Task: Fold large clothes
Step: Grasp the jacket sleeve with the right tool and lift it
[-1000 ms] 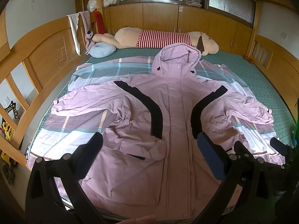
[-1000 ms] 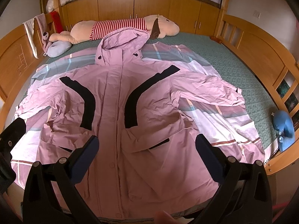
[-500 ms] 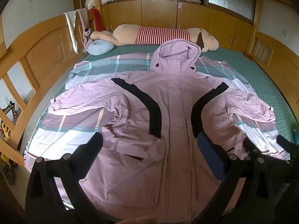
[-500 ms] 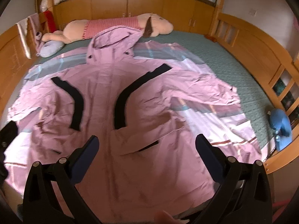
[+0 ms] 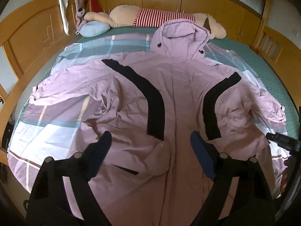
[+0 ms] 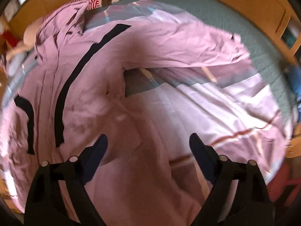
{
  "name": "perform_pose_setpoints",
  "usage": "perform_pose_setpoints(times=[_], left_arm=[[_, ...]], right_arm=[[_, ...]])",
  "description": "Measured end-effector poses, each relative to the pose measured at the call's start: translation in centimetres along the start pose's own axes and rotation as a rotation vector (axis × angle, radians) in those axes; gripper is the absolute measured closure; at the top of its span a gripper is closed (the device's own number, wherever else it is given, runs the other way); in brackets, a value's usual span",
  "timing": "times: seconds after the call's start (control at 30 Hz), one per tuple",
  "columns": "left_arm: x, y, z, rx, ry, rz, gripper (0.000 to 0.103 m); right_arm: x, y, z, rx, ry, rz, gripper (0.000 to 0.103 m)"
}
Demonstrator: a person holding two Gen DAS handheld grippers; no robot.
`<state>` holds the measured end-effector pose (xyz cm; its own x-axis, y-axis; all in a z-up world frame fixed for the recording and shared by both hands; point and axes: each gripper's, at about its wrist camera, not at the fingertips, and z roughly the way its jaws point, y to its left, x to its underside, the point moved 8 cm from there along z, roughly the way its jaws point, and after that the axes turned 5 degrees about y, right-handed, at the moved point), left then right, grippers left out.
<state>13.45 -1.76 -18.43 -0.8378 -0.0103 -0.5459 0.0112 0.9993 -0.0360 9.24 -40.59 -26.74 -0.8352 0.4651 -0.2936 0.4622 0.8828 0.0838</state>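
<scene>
A large pink hooded jacket (image 5: 175, 98) with black curved stripes lies spread face up on the bed, sleeves out to both sides, hood toward the far end. My left gripper (image 5: 150, 143) is open and empty above the jacket's lower front. The jacket also shows in the right wrist view (image 6: 97, 86), blurred. My right gripper (image 6: 147, 143) is open and empty, low over the jacket's right hem below the right sleeve (image 6: 188, 47). The right gripper's tip shows in the left wrist view (image 5: 282, 141) at the right edge.
A checked sheet (image 5: 47, 131) lies under the jacket on a green mattress (image 5: 272, 71). A long plush toy (image 5: 160, 17) and a blue pillow (image 5: 94, 29) lie at the far end. A wooden bed frame (image 5: 28, 43) surrounds the bed.
Both grippers have moved forward and lower over the jacket. The right gripper has swung right toward the right side of the jacket, its view blurred by motion.
</scene>
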Motion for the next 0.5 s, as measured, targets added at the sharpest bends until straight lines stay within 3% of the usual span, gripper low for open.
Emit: perform_pose_setpoints(times=[0.13,0.3,0.37,0.5], left_arm=[[-0.1,-0.3,1.8,-0.004,0.010,-0.005,0.004],[0.9,-1.5,4.3,-0.015,0.045,0.047,0.002],[1.3,-1.6,5.2,-0.021,0.068,0.050,0.002],[1.7,-1.7,7.1,0.006,0.100,0.027,0.002]], right_arm=[[-2.8,-4.1,2.2,-0.049,-0.005,0.141,0.014],[-6.9,-7.8,5.5,-0.103,0.078,0.255,0.014],[-8.8,-9.6,6.4,-0.130,0.061,0.293,0.014],[-10.0,-13.1,6.4,-0.294,0.024,0.455,0.014]])
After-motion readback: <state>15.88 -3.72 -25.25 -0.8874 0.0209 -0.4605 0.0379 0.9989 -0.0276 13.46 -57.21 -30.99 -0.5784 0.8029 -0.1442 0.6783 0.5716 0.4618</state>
